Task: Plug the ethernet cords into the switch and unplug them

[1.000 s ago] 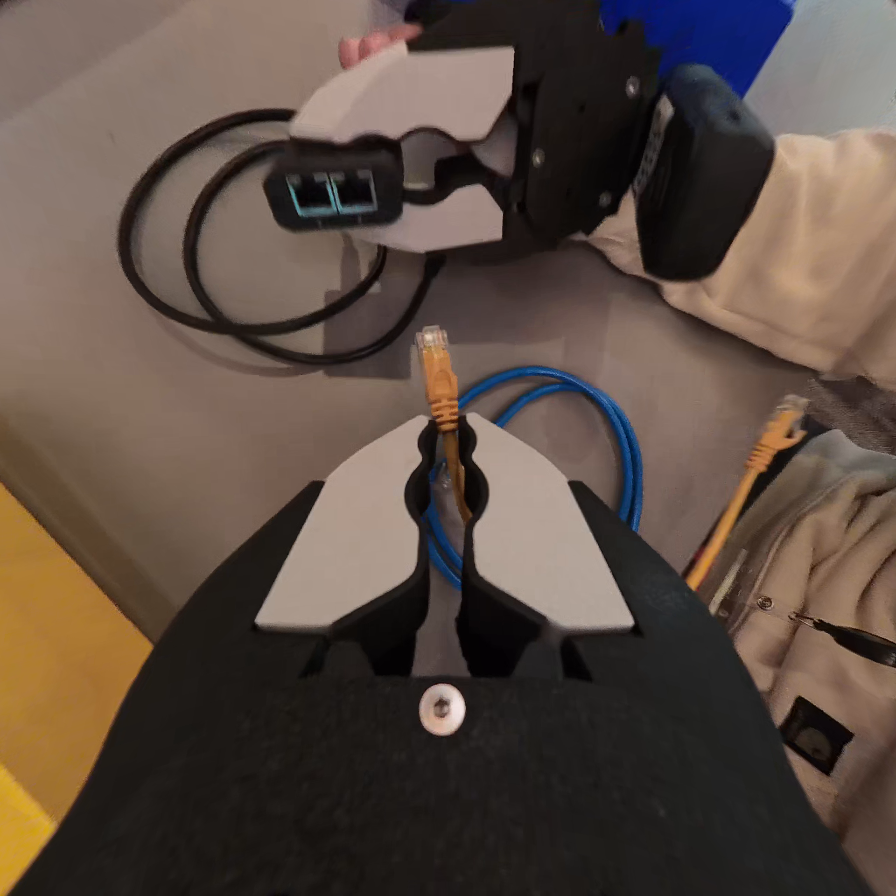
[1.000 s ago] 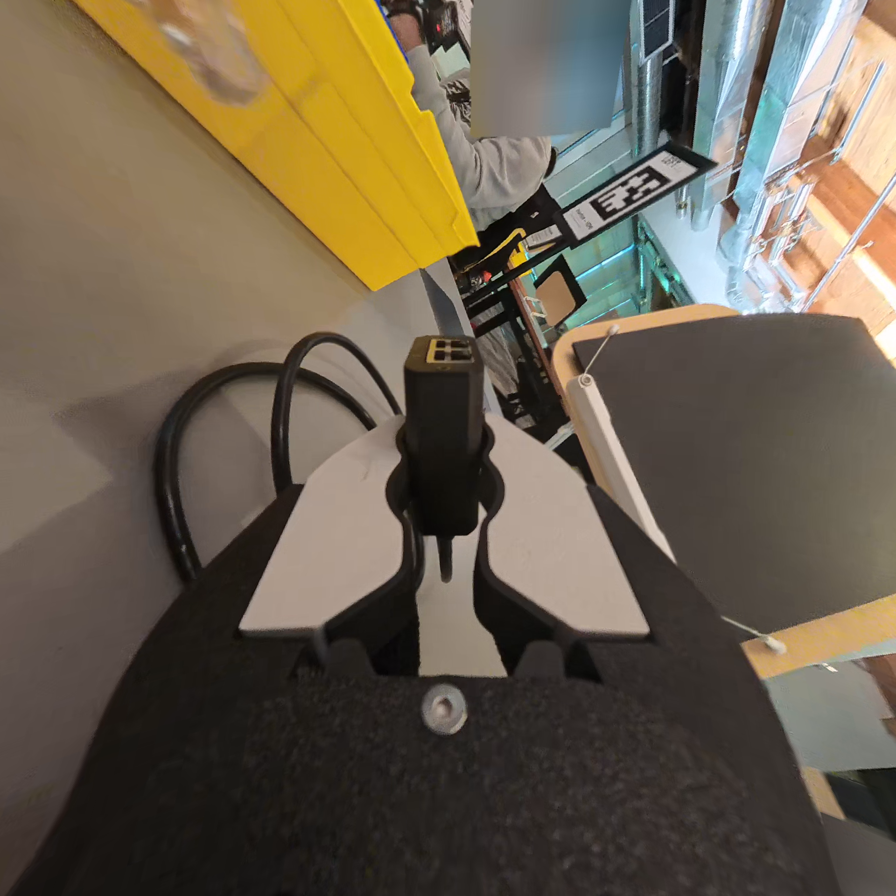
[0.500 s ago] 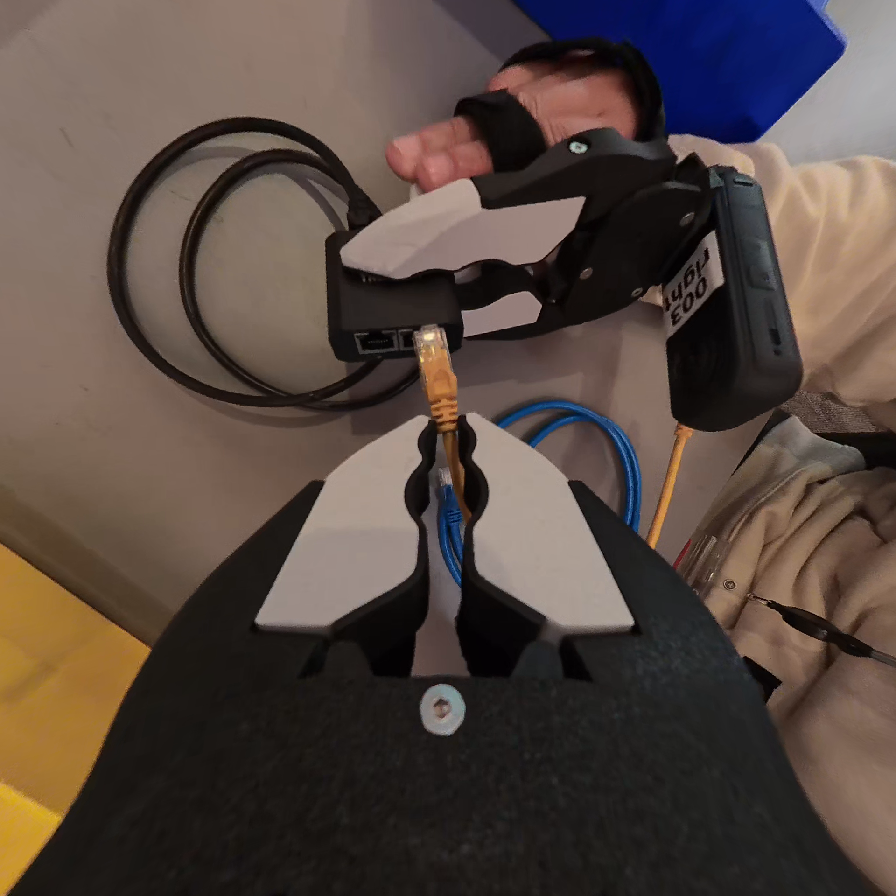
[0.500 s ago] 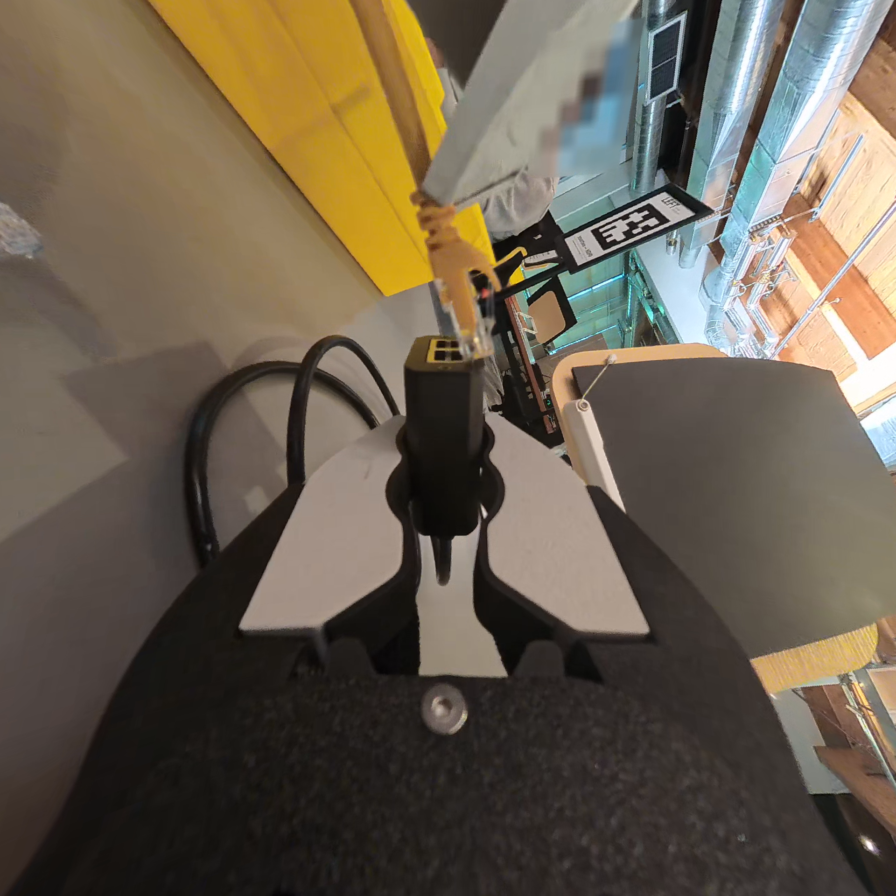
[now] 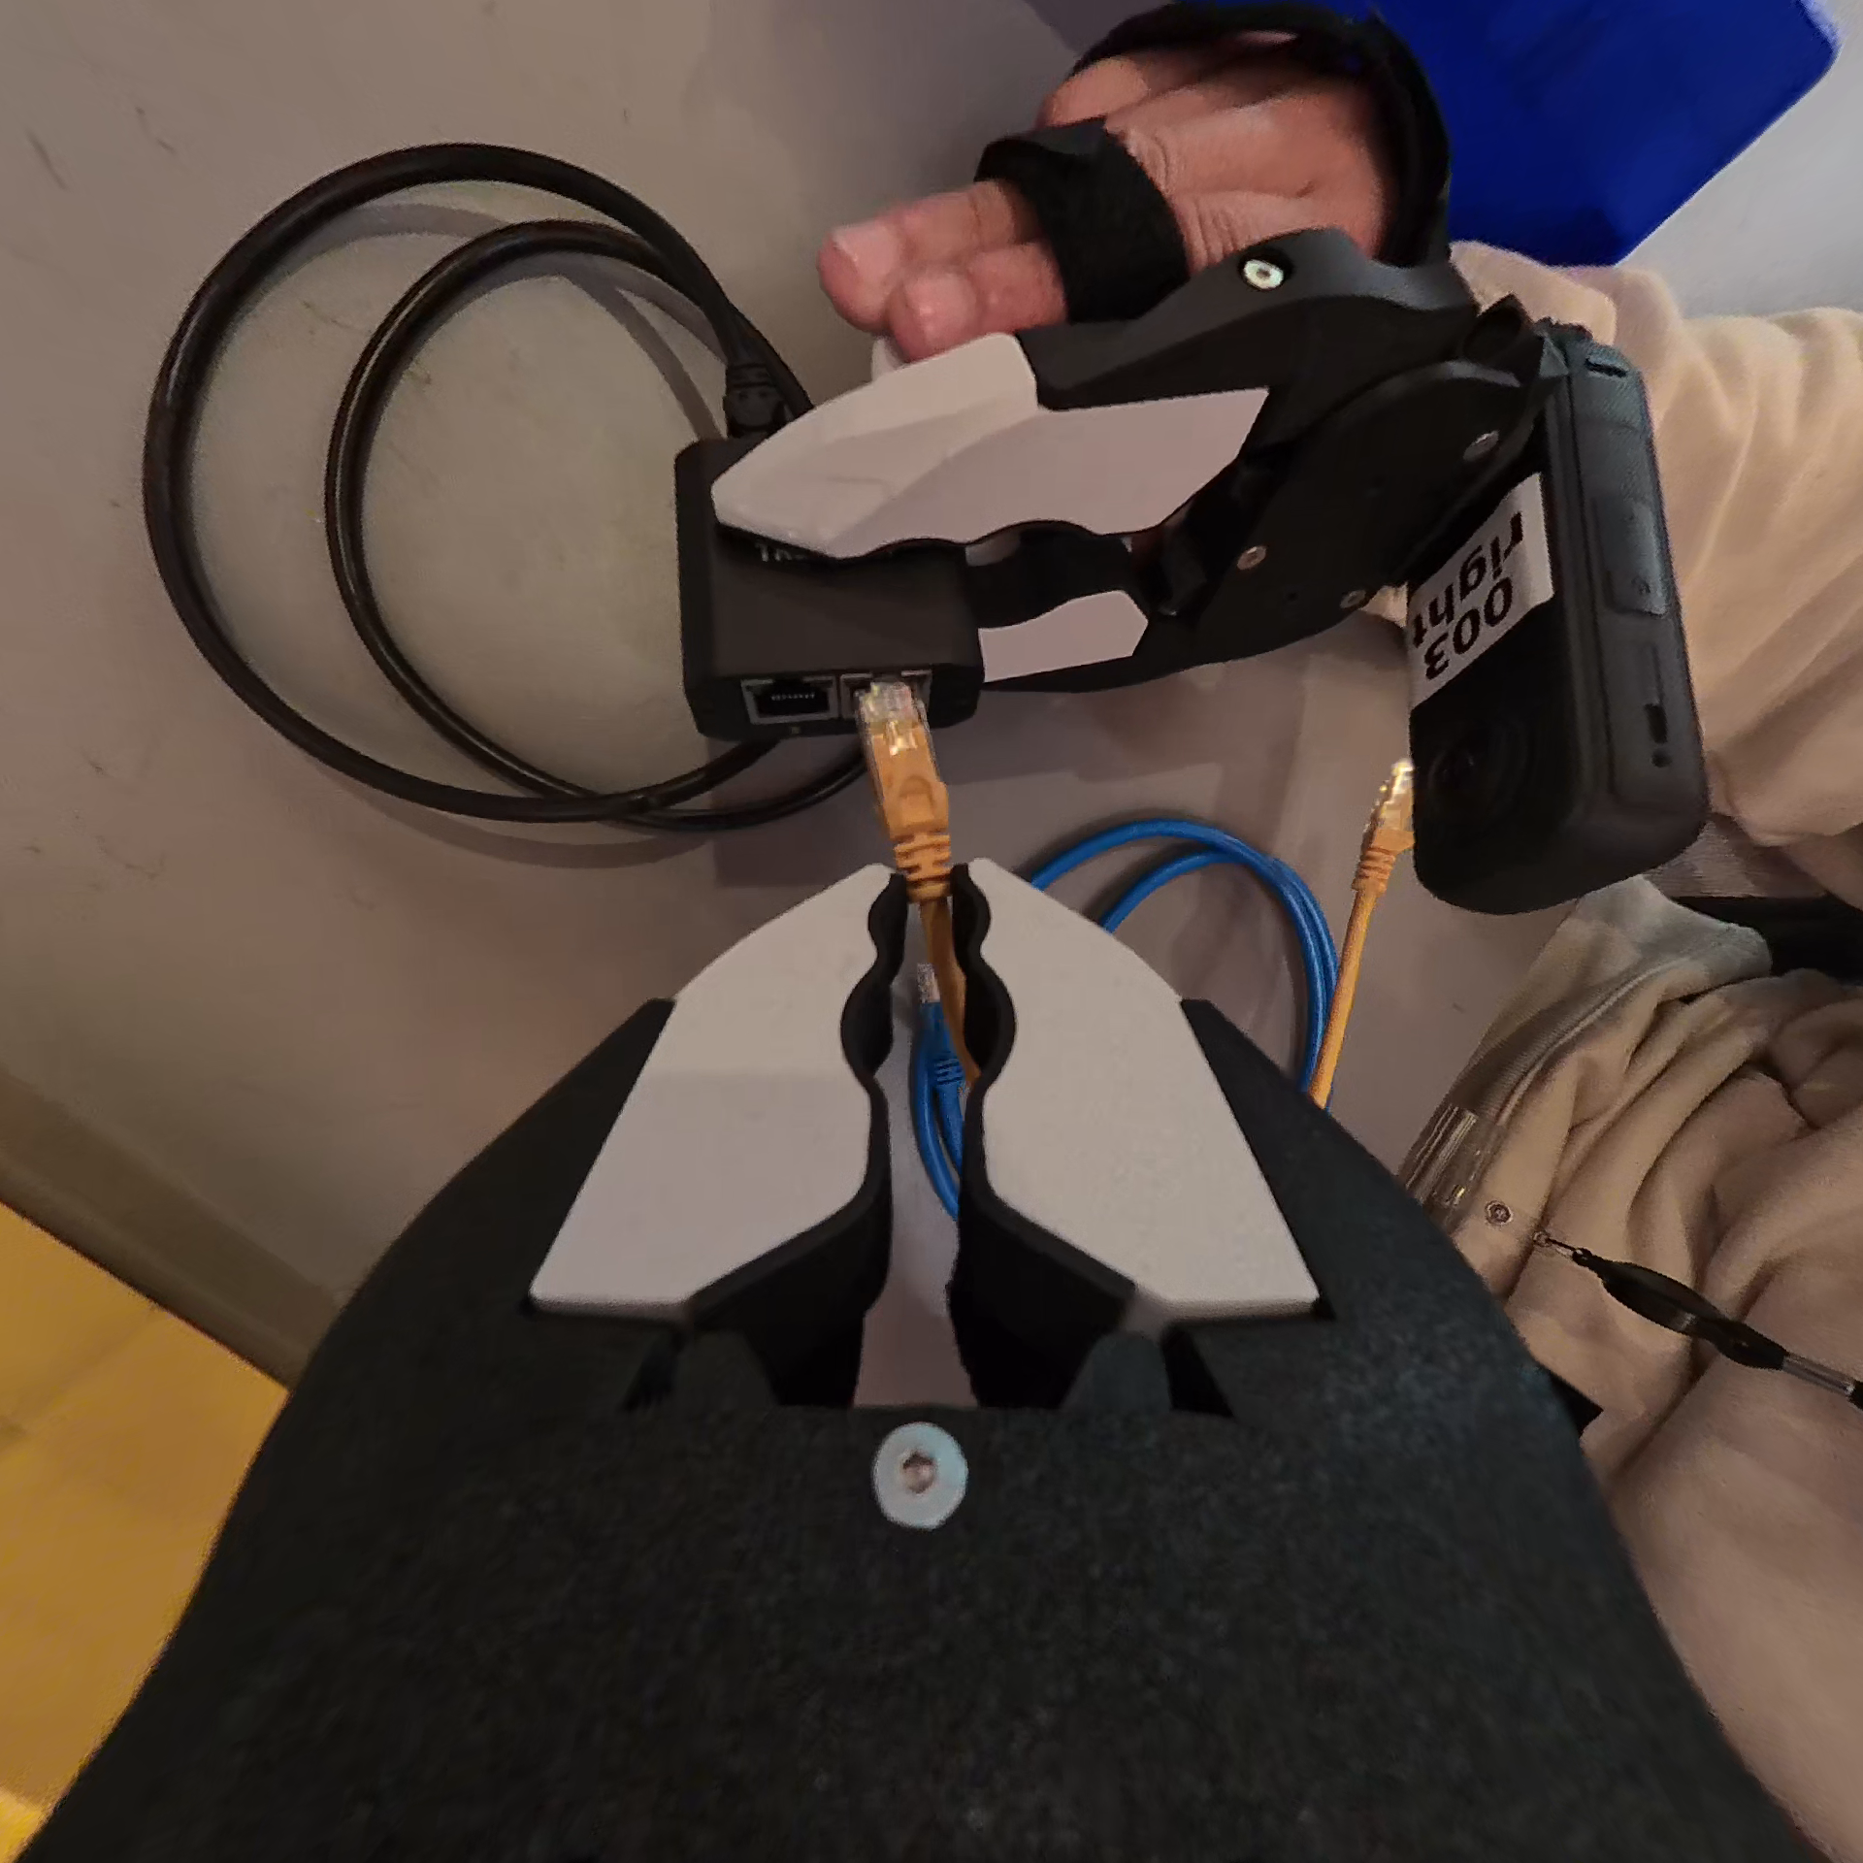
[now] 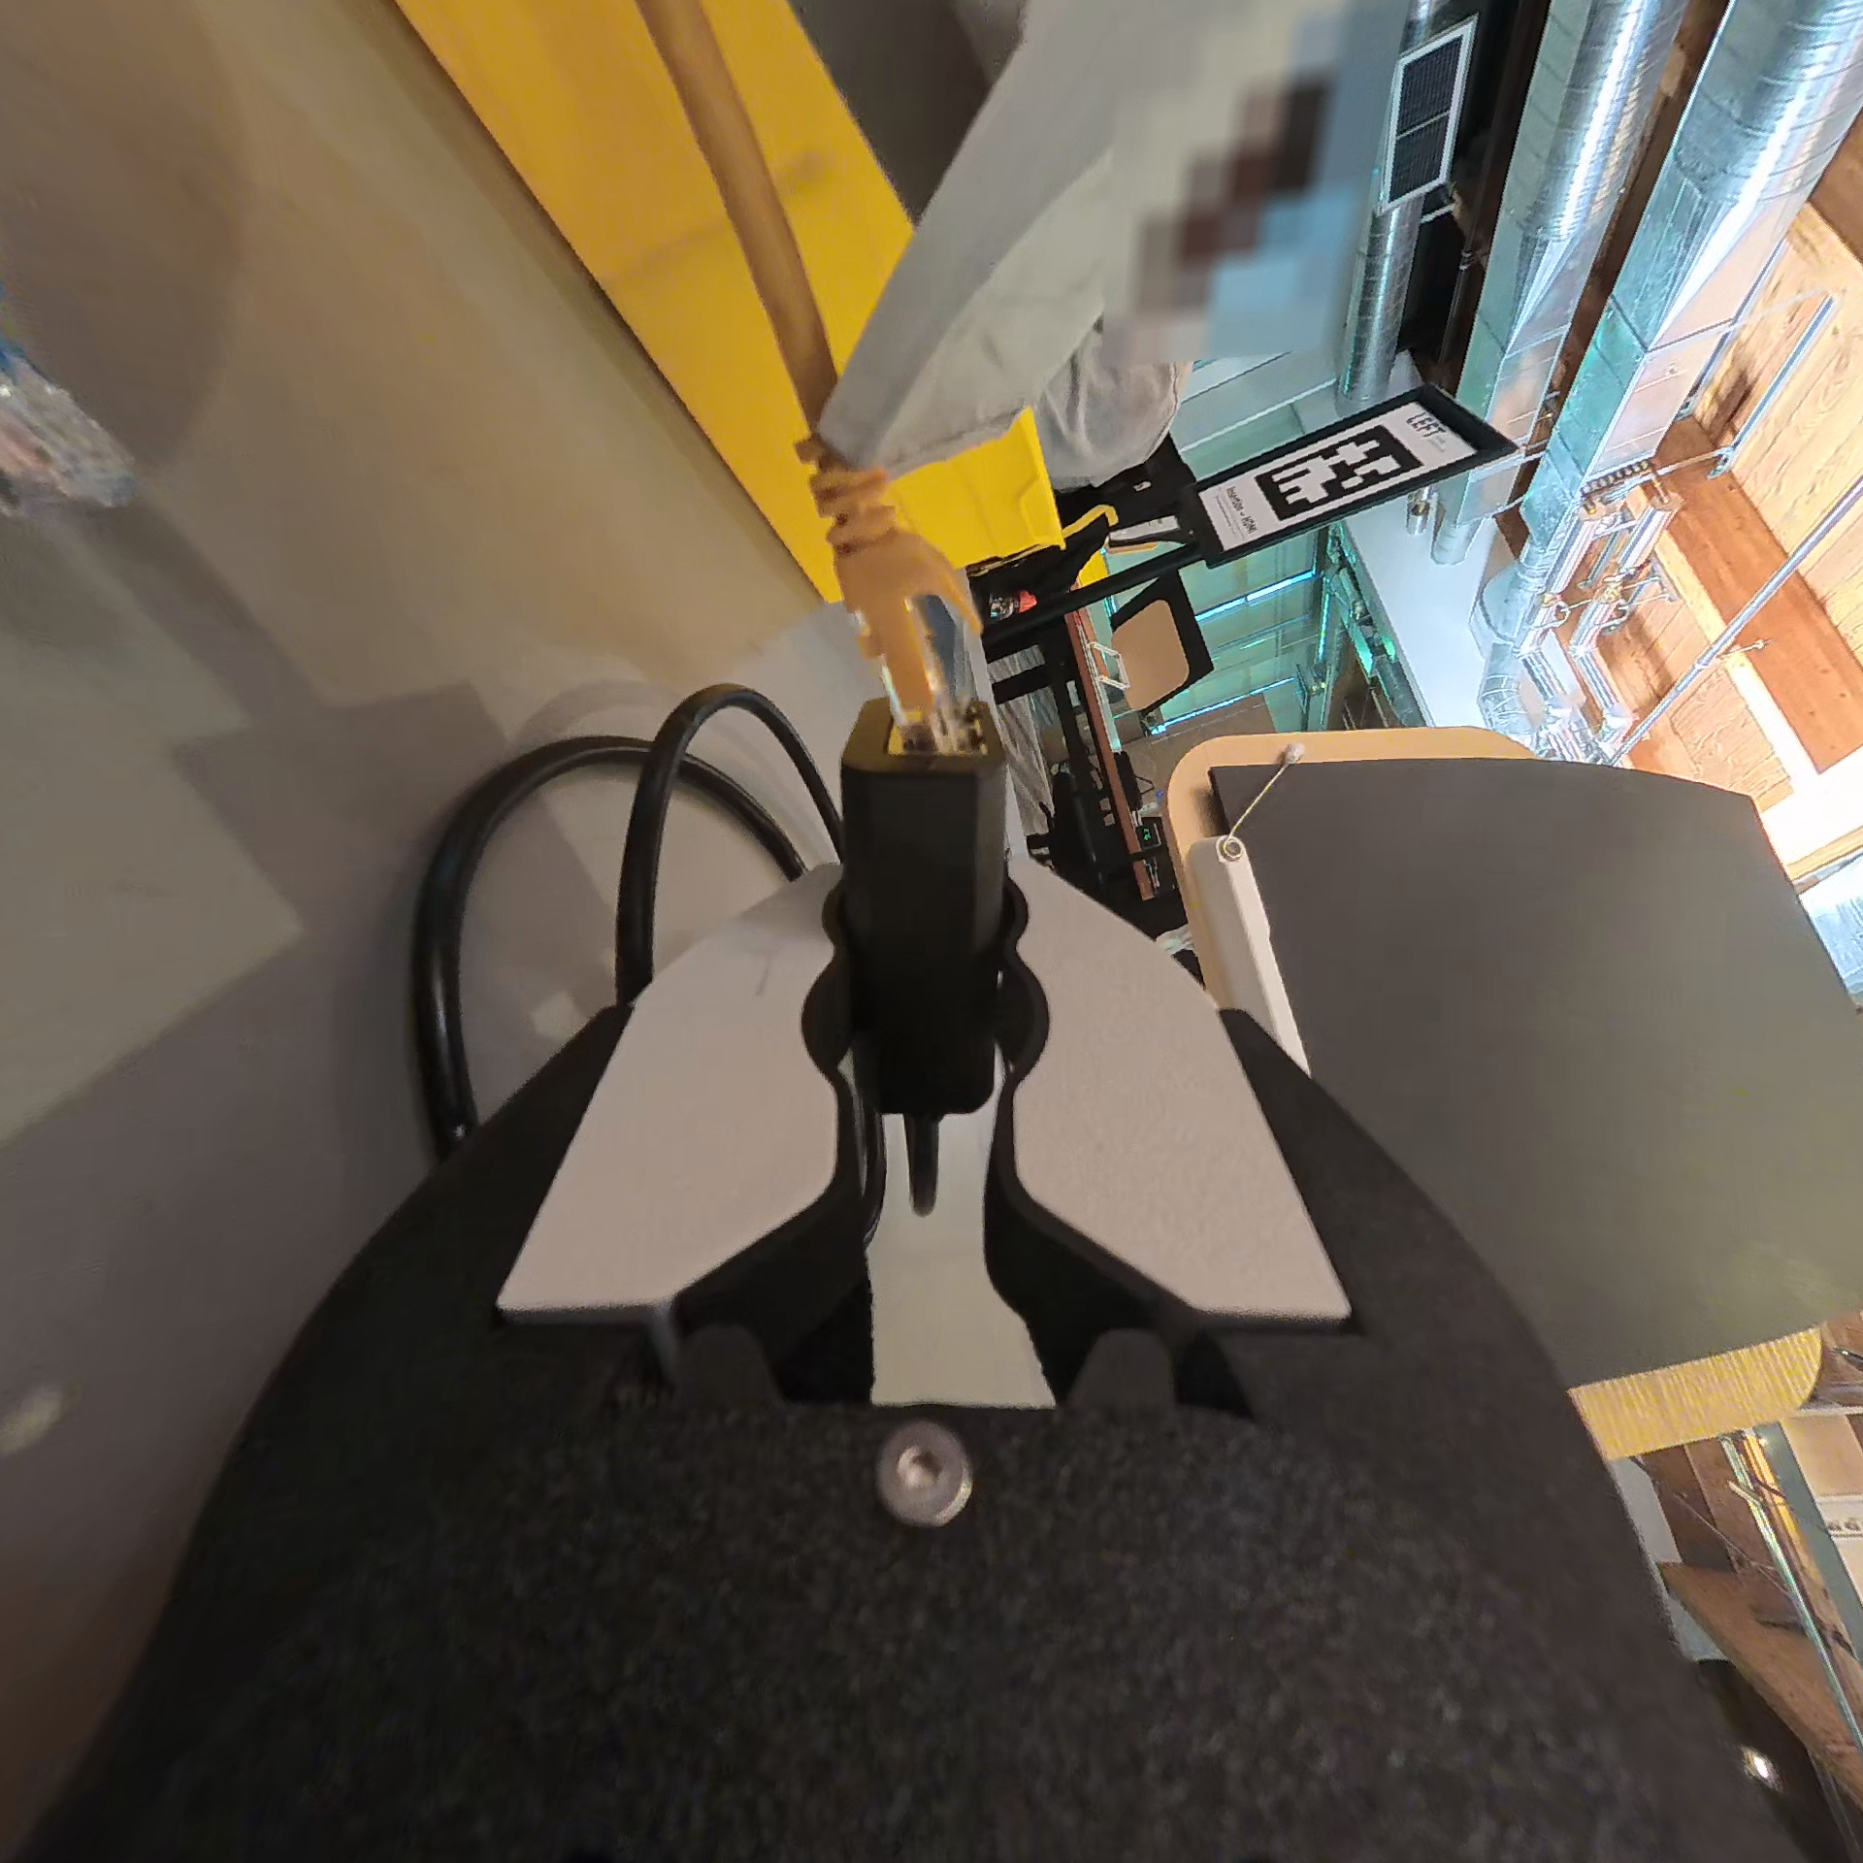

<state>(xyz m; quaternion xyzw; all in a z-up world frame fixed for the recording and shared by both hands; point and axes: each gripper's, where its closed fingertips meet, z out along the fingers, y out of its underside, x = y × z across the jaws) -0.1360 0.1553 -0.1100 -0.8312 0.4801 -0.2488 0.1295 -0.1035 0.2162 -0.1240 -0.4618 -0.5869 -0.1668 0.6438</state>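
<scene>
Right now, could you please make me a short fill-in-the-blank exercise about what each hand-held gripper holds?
1. The left hand-held gripper is shut on the ____ ethernet cord.
2. The right hand-held gripper is shut on the black ____.
3. The coiled ____ cord lies on the table, held by neither.
4. The switch has ____ ports on its front.

Missing words: orange; switch; blue; two

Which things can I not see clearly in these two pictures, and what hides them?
- Left wrist view: how deep the orange plug sits in the switch; its tip covers the port.
- Left wrist view: part of the blue cable, behind the left gripper.
- Right wrist view: the switch's rear end, between the right gripper fingers.
</scene>
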